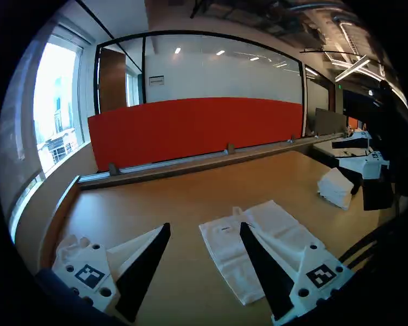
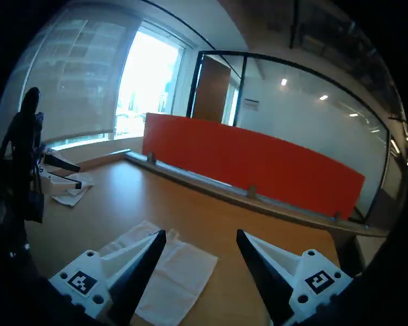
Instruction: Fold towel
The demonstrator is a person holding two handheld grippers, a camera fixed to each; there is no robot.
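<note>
Lying flat on the counter, the towel sits toward five o'clock under the left tool; it and the right tool both gape empty. Best pinch two neighbouring corners and lift evenly.

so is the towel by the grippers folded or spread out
Spread out: the towel lies flat on the table, one layer as far as I can tell, no edge doubled over.
</note>
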